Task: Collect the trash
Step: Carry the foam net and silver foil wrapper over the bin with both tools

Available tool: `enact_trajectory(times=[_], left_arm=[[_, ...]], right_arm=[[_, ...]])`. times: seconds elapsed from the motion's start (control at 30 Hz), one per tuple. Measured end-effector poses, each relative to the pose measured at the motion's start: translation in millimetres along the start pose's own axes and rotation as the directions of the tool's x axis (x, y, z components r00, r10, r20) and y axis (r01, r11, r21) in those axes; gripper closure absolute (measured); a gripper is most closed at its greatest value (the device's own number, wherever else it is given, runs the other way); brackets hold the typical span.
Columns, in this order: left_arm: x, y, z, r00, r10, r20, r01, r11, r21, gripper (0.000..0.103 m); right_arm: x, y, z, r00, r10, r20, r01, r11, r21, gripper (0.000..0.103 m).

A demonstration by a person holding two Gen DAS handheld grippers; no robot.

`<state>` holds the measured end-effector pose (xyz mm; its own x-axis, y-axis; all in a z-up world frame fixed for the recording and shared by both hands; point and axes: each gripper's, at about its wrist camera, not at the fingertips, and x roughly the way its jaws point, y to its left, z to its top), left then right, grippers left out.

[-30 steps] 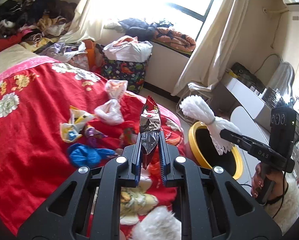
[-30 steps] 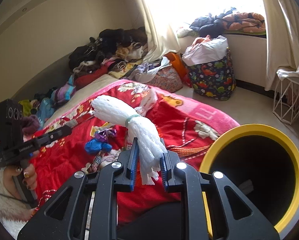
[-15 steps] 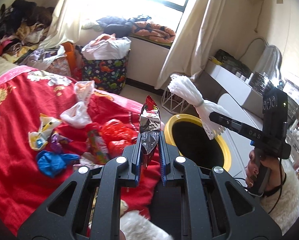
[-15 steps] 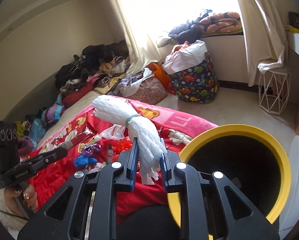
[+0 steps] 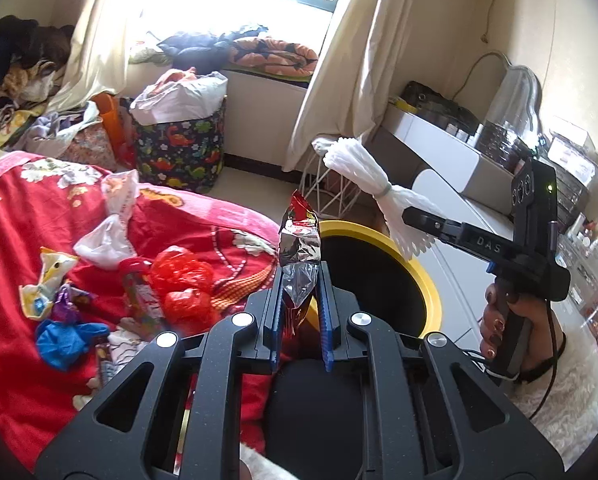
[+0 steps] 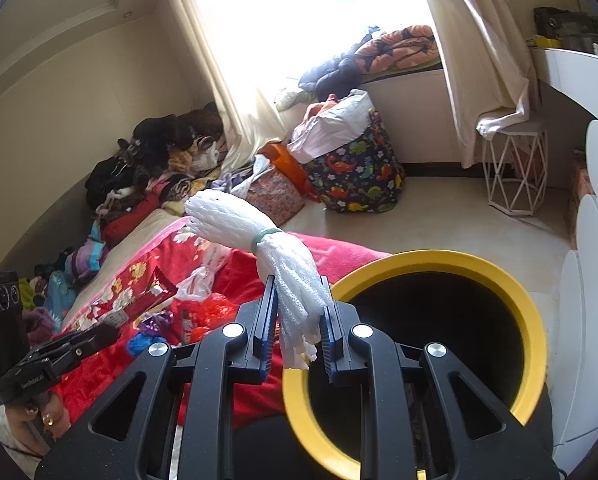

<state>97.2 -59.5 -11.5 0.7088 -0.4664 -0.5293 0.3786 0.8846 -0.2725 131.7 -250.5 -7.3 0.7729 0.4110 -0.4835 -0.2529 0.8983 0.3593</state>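
Foil wrapper (image 5: 300, 257), silver inside and red at the top, stands upright between the blue pads of the left gripper (image 5: 300, 322), which is clamped on its lower part. White foam net (image 6: 271, 256), tied in the middle with a green band, is clamped in the right gripper (image 6: 297, 336) by its lower end, and the upper end leans to the left. Both grippers are near the bin (image 6: 499, 280), which has a yellow rim and is black inside; in the right wrist view the net's lower end hangs at the rim's left edge. On the red blanket (image 5: 11, 248) beside the bin lie more pieces of trash: a red bag (image 5: 183, 276), a blue bag (image 5: 65, 340), a white bag (image 5: 107, 236) and a yellow wrapper (image 5: 45, 280). A dinosaur-print basket (image 5: 179, 152) stands on the floor under the window.
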Motion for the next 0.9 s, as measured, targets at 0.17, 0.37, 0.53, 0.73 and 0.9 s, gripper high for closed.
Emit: enact_trajectory(times=[0.17,0.37,0.53,0.73,0.9], left_arm=[[8.4,-11.2,1.2,1.0,-0.012,-0.007,0.013,1.0,0.023,0.093],[18.9,-22.2,3.1,0.999,-0.027,-0.02,0.028,0.999,0.029,0.093],[26.6,-32.1,2.9,0.999,-0.038,-0.031,0.039,0.998,0.041,0.093],[36.3,-42.9,4.2,0.998,-0.05,-0.04,0.053,0.997,0.056,0.093],[44.9,-49.9,4.7,0.997,-0.06,-0.051,0.063,0.996,0.068,0.093]], right_arm=[[-5.7,-15.3,-0.1,1.0,-0.023,0.011,0.022,0.999,0.041,0.084],[-13.0,-30.8,-0.1,0.999,-0.048,0.023,0.046,0.996,0.08,0.084],[-16.6,-41.3,-1.1,0.997,-0.071,0.03,0.068,0.992,0.108,0.084],[-21.6,-56.5,-1.9,0.995,-0.099,0.031,0.093,0.986,0.14,0.084],[-26.4,-68.3,-2.8,0.991,-0.129,0.037,0.122,0.979,0.165,0.084]])
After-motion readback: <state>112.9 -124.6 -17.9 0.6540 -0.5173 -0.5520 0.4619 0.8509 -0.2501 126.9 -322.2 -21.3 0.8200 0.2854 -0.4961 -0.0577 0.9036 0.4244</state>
